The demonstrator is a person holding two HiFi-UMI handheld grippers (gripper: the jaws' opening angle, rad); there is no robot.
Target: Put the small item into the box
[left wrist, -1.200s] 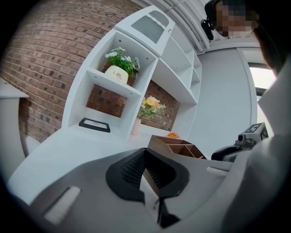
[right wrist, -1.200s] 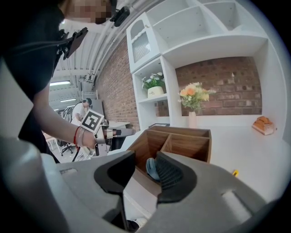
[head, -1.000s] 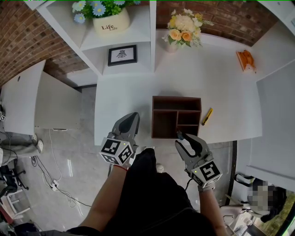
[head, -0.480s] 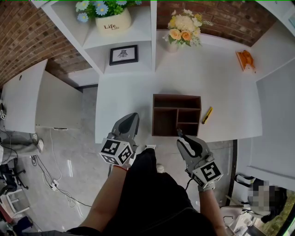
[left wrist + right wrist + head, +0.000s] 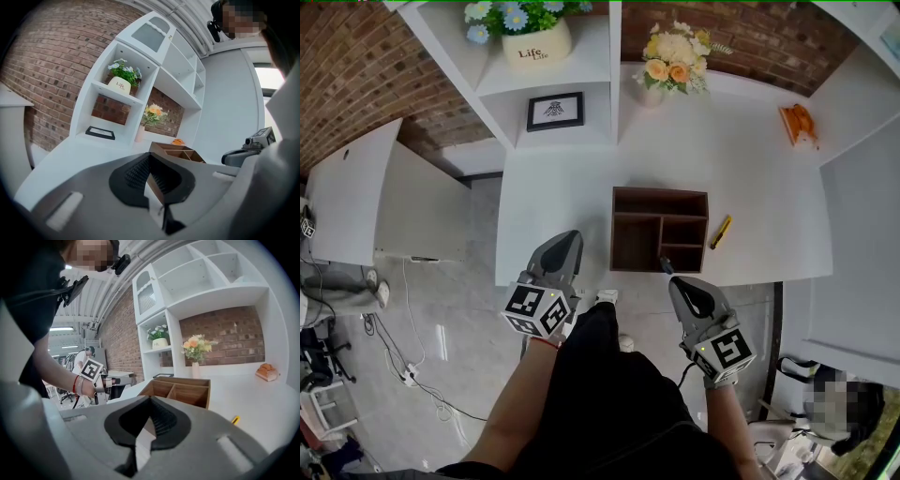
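A dark brown wooden box (image 5: pixel 659 228) with open compartments stands on the white table (image 5: pixel 572 192) near its front edge. Just right of the box lies the small item, a yellow stick (image 5: pixel 721 232). My right gripper (image 5: pixel 673 278) hovers over the front edge below the box, shut with nothing between its jaws. Past the shut jaws in the right gripper view (image 5: pixel 150 418) are the box (image 5: pixel 180 390) and the yellow item (image 5: pixel 235 419). My left gripper (image 5: pixel 569 240) hangs at the front edge left of the box, also shut and empty. The box (image 5: pixel 176 152) shows past the closed jaws in the left gripper view (image 5: pixel 151 176).
At the back stand a vase of flowers (image 5: pixel 673 61), a framed picture (image 5: pixel 555 111) and a potted plant (image 5: pixel 530 37) in white shelving. An orange object (image 5: pixel 799 122) lies at the far right. A white cabinet (image 5: pixel 384 202) stands to the left of the table.
My right gripper's jaws have closed from wide open, with nothing caught in them. Both grippers stay near the table's front edge.
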